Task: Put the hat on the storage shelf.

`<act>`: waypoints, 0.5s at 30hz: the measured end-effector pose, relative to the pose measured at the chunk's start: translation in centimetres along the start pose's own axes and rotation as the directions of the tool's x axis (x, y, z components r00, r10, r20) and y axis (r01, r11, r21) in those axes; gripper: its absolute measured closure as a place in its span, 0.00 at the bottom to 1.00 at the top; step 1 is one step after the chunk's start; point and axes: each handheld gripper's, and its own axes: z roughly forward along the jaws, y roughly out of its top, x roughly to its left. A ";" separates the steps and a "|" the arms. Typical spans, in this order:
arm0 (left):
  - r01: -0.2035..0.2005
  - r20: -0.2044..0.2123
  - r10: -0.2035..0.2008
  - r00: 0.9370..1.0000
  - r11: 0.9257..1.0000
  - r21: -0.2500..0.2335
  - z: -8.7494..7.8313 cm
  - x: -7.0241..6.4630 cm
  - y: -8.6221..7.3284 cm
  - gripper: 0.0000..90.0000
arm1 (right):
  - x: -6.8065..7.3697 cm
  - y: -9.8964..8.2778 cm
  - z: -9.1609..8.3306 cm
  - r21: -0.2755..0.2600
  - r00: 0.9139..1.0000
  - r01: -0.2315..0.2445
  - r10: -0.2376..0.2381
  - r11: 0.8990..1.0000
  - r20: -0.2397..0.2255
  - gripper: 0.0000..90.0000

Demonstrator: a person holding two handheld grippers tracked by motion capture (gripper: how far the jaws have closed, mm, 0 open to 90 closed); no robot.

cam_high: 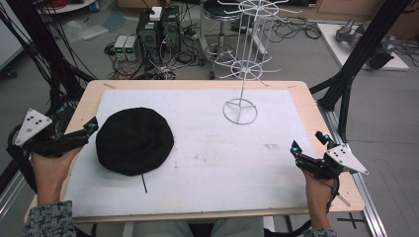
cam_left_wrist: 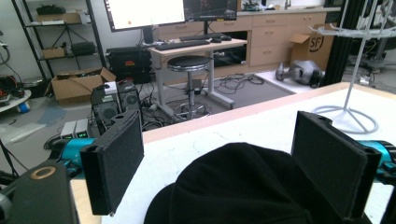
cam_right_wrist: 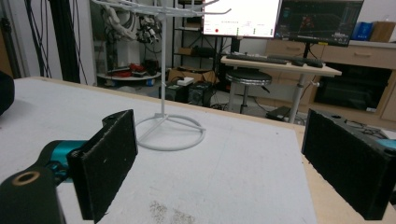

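Note:
A round black hat [cam_high: 134,140] lies flat on the left half of the white mat [cam_high: 212,163]. My left gripper [cam_high: 92,127] sits at the hat's left edge with its jaws wide apart. In the left gripper view the hat [cam_left_wrist: 243,186] bulges up low between the two black pads [cam_left_wrist: 116,158], which do not press on it. A white wire display stand [cam_high: 240,111] rises from the mat at the back right. My right gripper [cam_high: 308,141] rests near the mat's right edge, open and holding nothing. In the right gripper view it [cam_right_wrist: 229,158] faces the stand's ring base [cam_right_wrist: 163,133].
A thin dark line [cam_high: 144,183] lies on the mat in front of the hat. The wooden table edge [cam_high: 326,128] runs close to the right gripper, with black frame struts [cam_high: 346,94] beyond it. Computers, a stool [cam_high: 220,29] and cables fill the floor behind the table.

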 end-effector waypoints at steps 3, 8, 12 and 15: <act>-0.011 0.016 0.011 1.000 1.000 -0.008 0.1 -0.3 0.1 0.19 | 0.2 0.0 0.0 0.006 1.000 0.009 -0.009 1.000 -0.005 0.11; -0.031 0.041 0.032 0.999 0.999 -0.006 0.5 -0.7 0.0 0.19 | 0.1 -0.1 0.1 0.019 1.000 0.013 -0.012 1.000 -0.010 0.11; -0.032 0.068 0.031 0.997 0.999 0.006 1.2 -1.0 -0.4 0.19 | 0.2 -0.1 0.2 0.024 1.000 0.014 -0.014 1.000 -0.012 0.11; -0.062 0.110 0.057 0.992 0.997 0.035 1.9 -1.5 -0.9 0.19 | 0.2 -0.2 0.2 0.026 1.000 0.017 -0.017 1.000 -0.016 0.11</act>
